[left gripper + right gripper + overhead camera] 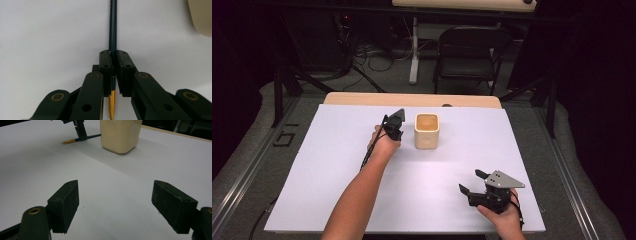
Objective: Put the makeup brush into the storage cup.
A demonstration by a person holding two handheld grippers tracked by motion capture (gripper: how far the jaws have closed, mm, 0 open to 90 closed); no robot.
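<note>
The pencil (113, 27) has a smooth, glossy dark lacquered shaft and a shiny gold metallic end, the fingers (105, 65) gripping it look like matt black plastic with brass-coloured rivets, the cup (427, 131) is smooth, cream and softly matt, and the table (337, 165) is covered in matt white sheet.

Counts on and around the table

Two grippers: the left gripper (398, 119) at the far middle, the right gripper (473, 182) near right; one pencil (113, 30), dark with a gold end; one cream cup (427, 131) just right of the left gripper; one white table (337, 165); one black folding chair (469, 55) on the floor beyond the far edge
</note>
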